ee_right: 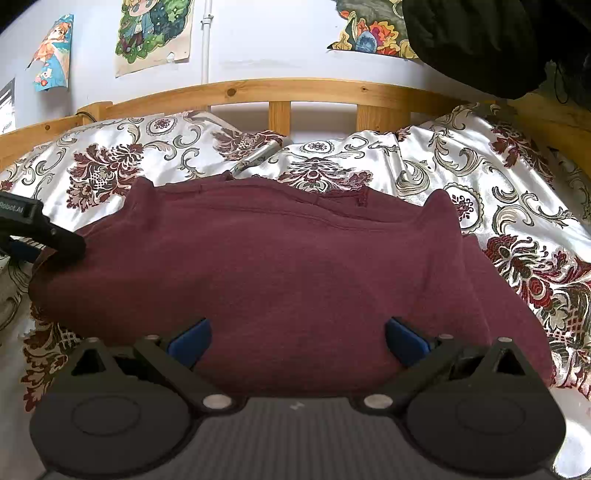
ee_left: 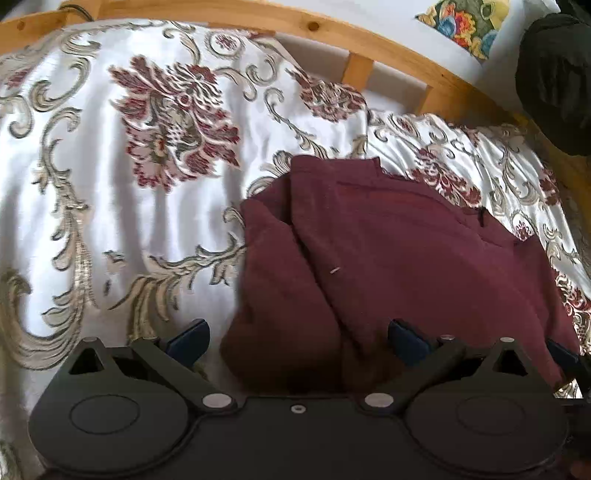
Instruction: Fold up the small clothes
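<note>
A maroon garment (ee_left: 406, 258) lies partly folded on the floral bedspread (ee_left: 110, 221), with one flap laid over its left side. My left gripper (ee_left: 297, 341) hovers open over the garment's near left part, its blue pads wide apart with nothing between them. In the right wrist view the same garment (ee_right: 295, 258) spreads wide across the bed. My right gripper (ee_right: 298, 339) is open above its near edge and holds nothing. The left gripper (ee_right: 44, 246) shows at the garment's left end.
A wooden bed rail (ee_right: 295, 88) with slats runs along the far side of the bedspread (ee_right: 517, 184). Dark fabric (ee_right: 472, 37) hangs at the upper right. Posters (ee_right: 155, 33) are stuck to the wall behind.
</note>
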`<state>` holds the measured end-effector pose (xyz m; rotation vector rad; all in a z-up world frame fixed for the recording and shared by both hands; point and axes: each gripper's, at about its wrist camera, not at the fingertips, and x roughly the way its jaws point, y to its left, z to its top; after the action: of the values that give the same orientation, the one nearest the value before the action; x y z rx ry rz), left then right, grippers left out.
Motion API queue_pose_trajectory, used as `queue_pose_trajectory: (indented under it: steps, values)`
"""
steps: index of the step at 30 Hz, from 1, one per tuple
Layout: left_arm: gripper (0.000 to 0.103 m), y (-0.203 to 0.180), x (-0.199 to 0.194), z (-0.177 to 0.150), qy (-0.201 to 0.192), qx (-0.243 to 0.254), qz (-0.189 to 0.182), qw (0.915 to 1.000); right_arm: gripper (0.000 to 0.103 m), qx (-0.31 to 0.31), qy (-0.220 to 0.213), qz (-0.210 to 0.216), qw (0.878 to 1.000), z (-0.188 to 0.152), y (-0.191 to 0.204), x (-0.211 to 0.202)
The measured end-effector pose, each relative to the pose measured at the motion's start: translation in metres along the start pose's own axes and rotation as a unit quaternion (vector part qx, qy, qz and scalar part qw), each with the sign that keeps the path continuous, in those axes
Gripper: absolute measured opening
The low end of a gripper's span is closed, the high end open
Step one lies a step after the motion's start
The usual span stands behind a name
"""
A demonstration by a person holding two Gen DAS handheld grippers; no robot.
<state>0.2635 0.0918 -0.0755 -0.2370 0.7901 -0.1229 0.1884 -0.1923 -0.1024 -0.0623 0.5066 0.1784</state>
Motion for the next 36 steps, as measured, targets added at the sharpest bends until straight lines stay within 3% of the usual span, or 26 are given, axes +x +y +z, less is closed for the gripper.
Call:
queue_pose_trajectory:
  steps: [5, 10, 16, 20, 24, 30, 36]
  values:
    - [0.101, -0.011, 0.012, 0.001, 0.020, 0.017, 0.022, 0.9994, 0.103, 0.001, 0.000, 0.001, 1.000, 0.000, 0.000, 0.000]
    - [0.089, -0.015, 0.010, 0.002, 0.017, 0.023, 0.030, 0.9991, 0.103, 0.002, 0.000, 0.001, 1.000, 0.000, 0.000, 0.000]
    - [0.072, -0.013, 0.004, 0.007, 0.026, -0.023, 0.041, 0.9986, 0.103, 0.002, 0.001, 0.001, 1.000, 0.000, 0.000, 0.000]
    - [0.039, -0.031, 0.005, 0.007, 0.037, 0.008, 0.049, 0.9981, 0.102, 0.003, 0.002, 0.002, 1.000, 0.001, 0.001, -0.001]
    - [0.026, -0.051, -0.001, 0.008, 0.024, 0.019, 0.076, 0.9966, 0.103, 0.023, -0.022, 0.022, 0.999, 0.008, -0.009, -0.019]
    - [0.021, -0.072, -0.015, 0.020, 0.012, 0.038, 0.079, 0.9961, 0.103, -0.028, -0.047, -0.011, 0.998, 0.032, -0.019, -0.049]
    - [0.020, -0.115, -0.023, 0.037, 0.005, 0.079, 0.072, 0.9942, 0.103, -0.114, -0.021, -0.029, 0.993, 0.048, -0.050, -0.085]
